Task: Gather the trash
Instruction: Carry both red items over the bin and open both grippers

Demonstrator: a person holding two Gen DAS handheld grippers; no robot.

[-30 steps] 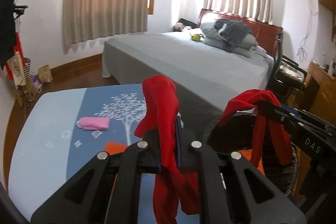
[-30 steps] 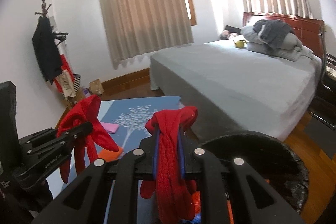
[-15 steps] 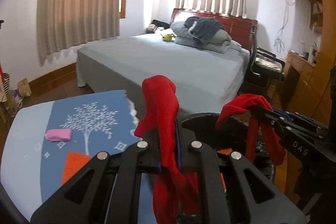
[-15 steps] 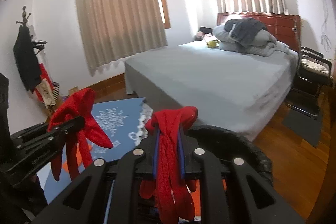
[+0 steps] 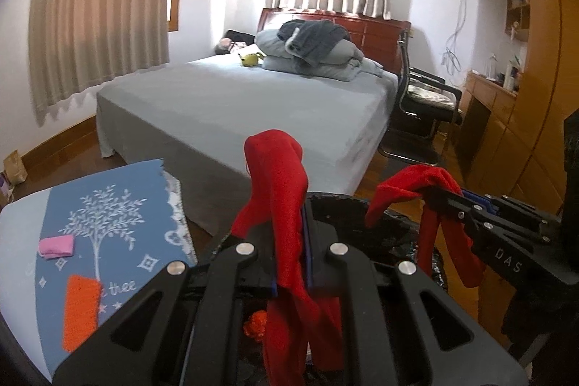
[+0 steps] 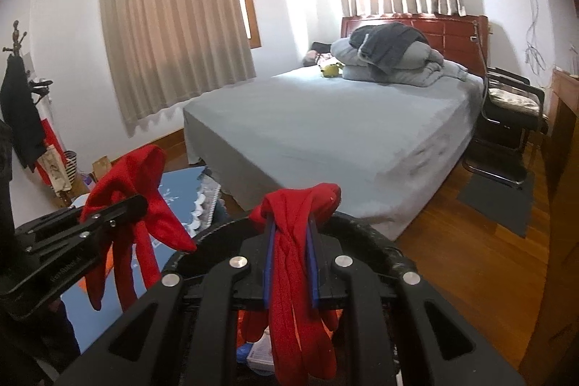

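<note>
We hold two grippers, and each pinches one red cloth. The left gripper (image 5: 291, 237) has its fingers pressed together on a red cloth (image 5: 278, 183) that stands up above the tips and hangs down behind them. The right gripper (image 6: 291, 241) has its fingers clamped on a second red cloth (image 6: 300, 205), bunched on top and trailing down in strands. Each gripper also shows from the side in the other's view, so we count two cloths, not four.

Both cloths hang over one black bin (image 6: 369, 234), which stands just below the fingers. Only arcs of its rim show; the grippers' bodies cover most of its opening. Inside we make out orange, white and blue scraps, too broken up by the grippers to count or name.

To the left lies a blue worktop (image 5: 119, 205) printed with a white tree. On it we count one pink folded piece (image 5: 56, 245) and one orange piece (image 5: 80, 312), well apart from the bin; the lettering beside the orange piece is partly cut off.

Farther out stands one bed (image 5: 253, 104) with a grey sheet, piled bedding at its head. Two curtained windows, one black chair and wooden cabinets lie beyond.
</note>
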